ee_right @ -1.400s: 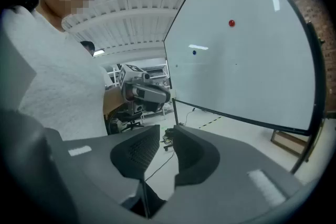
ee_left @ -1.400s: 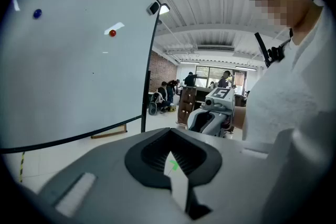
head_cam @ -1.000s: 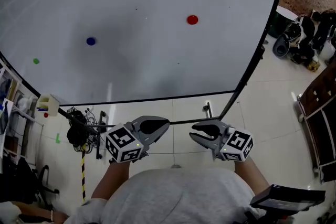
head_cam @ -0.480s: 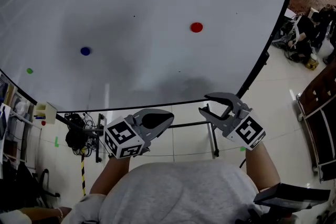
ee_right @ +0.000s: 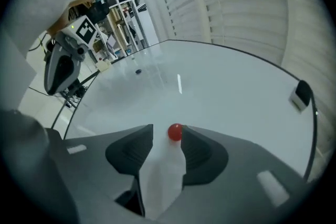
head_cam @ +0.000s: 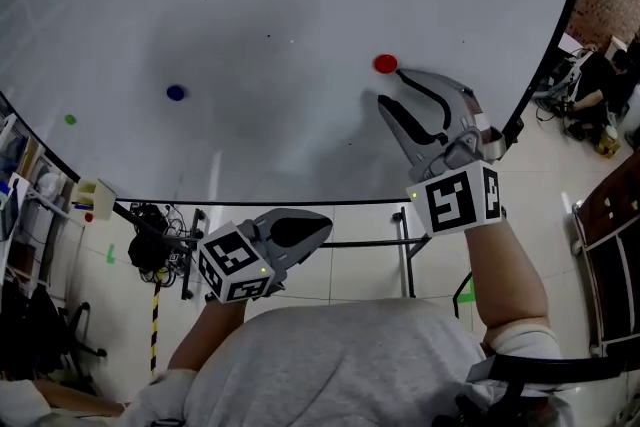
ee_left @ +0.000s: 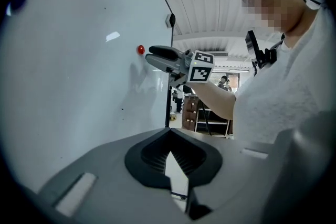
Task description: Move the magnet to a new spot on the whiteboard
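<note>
Whiteboard [head_cam: 280, 5]: large white board that fills the upper part of your head view, with its dark bottom edge running across above the floor.
Red magnet [head_cam: 385, 64]: the task's thing; it sits on the whiteboard toward the right edge, well above the bottom edge.
Right gripper [head_cam: 390, 86]: you hold it raised in front of the whiteboard with its tips at the red magnet.
Right gripper, jaws: wide apart and just been opening. The red magnet sits at the mouth of the gap, close against the tip of one jaw. The pads do not press on it.
Left gripper [head_cam: 318, 226]: you hold it low, below the whiteboard's bottom edge and close to your body, well apart from every magnet.
Left gripper, jaws: together at the tips, with nothing between them.
Blue magnet [head_cam: 176, 93]: on the whiteboard left of the middle, well apart from the red magnet.
Green magnet [head_cam: 70, 120]: on the whiteboard beside the left edge, low down.
Tangle of cables [head_cam: 150, 250]: on the floor below the whiteboard's lower left corner.
</note>
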Tool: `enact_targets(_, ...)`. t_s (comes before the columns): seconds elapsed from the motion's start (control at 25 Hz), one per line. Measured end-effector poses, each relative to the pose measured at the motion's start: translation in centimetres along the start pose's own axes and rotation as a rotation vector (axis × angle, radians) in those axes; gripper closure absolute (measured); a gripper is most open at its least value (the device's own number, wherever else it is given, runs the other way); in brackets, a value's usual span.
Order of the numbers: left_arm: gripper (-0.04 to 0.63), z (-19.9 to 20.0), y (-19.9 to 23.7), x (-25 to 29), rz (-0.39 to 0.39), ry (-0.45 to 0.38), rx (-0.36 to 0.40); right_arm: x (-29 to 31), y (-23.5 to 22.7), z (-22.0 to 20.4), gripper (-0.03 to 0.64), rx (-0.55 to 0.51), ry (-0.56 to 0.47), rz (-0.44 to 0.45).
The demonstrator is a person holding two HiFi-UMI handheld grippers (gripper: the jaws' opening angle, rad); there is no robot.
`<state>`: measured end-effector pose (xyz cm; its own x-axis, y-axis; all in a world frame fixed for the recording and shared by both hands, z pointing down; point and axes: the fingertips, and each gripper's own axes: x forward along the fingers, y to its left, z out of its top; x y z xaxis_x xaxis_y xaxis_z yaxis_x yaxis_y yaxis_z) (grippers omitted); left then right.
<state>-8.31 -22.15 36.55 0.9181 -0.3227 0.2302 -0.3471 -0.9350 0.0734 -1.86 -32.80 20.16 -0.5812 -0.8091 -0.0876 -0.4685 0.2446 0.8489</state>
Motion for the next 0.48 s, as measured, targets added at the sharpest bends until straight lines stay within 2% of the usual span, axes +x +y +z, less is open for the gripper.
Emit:
enact_targets(0.16, 0.615, -0.5, 0.5, -0.8, 0.03, -0.001, -0.017, 2.1, -0.9, 0.4, 0.46, -0.046, -0.01, -0.049)
enact_targets(0.32, 0.615, -0.4, 0.4, -1.2, 0.044, -0.005, -0.022, 2.6, -1.4, -0.1, 0.477, -0.042, -0.003, -0.07)
enact_targets(0.48, 0.615, -0.4, 0.5, -1.7, 0.057, -0.011, -0.021, 2.6, -1.3, -0.3, 0.489, -0.122, 0.017, -0.112)
